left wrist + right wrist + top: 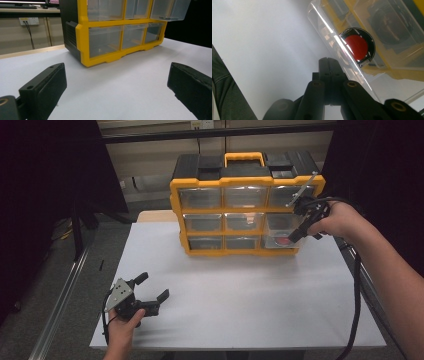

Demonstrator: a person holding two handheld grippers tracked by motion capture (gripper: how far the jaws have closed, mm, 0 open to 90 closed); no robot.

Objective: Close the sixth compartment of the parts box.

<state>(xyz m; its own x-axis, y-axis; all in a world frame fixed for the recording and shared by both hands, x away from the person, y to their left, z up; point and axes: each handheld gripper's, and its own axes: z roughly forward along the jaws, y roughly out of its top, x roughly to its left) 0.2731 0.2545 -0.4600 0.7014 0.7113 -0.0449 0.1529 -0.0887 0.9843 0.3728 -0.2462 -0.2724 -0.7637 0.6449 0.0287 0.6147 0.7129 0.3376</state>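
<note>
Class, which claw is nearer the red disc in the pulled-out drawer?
Right. The right claw, shut, sits at the drawer's front beside the red disc; the left claw rests open, far across the table.

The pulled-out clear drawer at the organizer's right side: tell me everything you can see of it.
The clear drawer is see-through plastic, pulled partway out of the middle row, right column of the yellow-framed organizer, over the white table. Inside lies a round black piece with a red centre. The right tool is shut at the drawer's front wall; whether it presses the wall cannot be told.
</note>
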